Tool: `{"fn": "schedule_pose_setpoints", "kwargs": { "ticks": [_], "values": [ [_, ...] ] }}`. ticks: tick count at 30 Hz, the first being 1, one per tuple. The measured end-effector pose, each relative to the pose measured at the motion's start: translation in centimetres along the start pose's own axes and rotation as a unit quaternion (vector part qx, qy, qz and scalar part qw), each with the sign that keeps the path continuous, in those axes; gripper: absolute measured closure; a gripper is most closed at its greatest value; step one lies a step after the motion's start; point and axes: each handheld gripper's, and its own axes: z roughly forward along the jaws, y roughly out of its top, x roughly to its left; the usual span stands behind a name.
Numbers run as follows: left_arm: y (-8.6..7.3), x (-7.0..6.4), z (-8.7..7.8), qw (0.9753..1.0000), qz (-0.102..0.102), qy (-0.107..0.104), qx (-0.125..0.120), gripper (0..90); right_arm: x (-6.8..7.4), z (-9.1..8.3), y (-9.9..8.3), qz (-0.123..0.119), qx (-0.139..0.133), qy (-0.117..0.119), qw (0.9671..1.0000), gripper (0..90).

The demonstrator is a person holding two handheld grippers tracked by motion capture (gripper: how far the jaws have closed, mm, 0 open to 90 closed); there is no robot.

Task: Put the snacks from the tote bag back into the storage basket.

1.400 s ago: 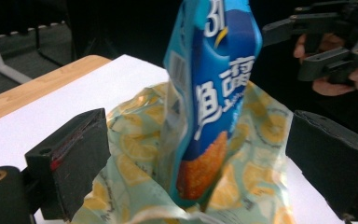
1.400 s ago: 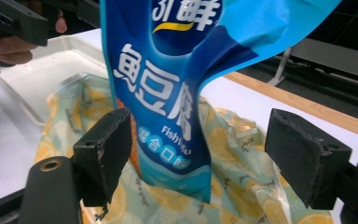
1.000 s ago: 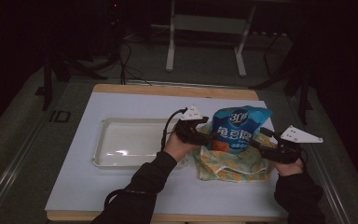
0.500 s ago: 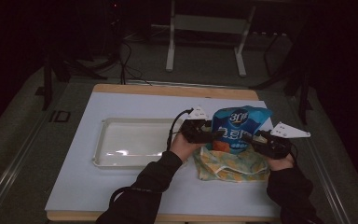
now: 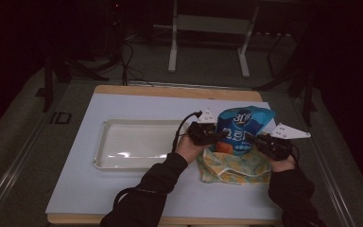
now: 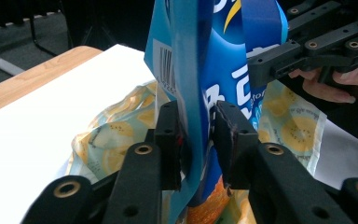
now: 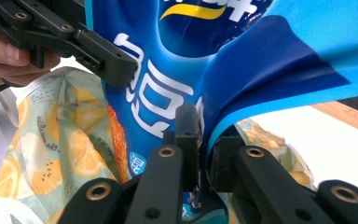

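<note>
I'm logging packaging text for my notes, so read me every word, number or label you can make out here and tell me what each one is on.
"31": near the top of the blue snack bag, high view.
Large white characters across the bag's front, right gripper view: cropped, not readable.
Barcode on the bag's edge: digits too small.
Floor marking left of the table: too dim to read.

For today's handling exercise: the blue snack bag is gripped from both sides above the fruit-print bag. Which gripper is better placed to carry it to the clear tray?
Probably the left gripper: it pinches the blue snack bag on the side facing the clear tray; the right gripper would reach across.
</note>
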Motion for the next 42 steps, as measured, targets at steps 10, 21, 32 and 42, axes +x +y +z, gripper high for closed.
{"fn": "schedule_pose_setpoints", "kwargs": {
  "ticks": [10,21,32,42],
  "values": [
    [0.1,-0.1,-0.1,0.9999,-0.011,0.005,0.001,83.9,0.2,0.2,0.2,0.008,0.005,-0.004,0.9999,88.1],
    [1.4,-0.3,-0.6,0.9999,-0.010,0.001,0.003,86.2,0.3,-0.4,0.8,0.009,-0.005,-0.006,0.9999,88.7],
    [3.8,-0.6,-1.5,1.0000,-0.004,-0.001,-0.007,86.9,0.2,-1.8,3.0,-0.002,-0.020,-0.014,0.9997,88.9],
    [6.2,-0.5,-2.7,0.9998,0.001,-0.002,-0.017,87.2,0.3,-2.8,5.5,-0.013,-0.031,-0.025,0.9991,89.1]
  ]
}}
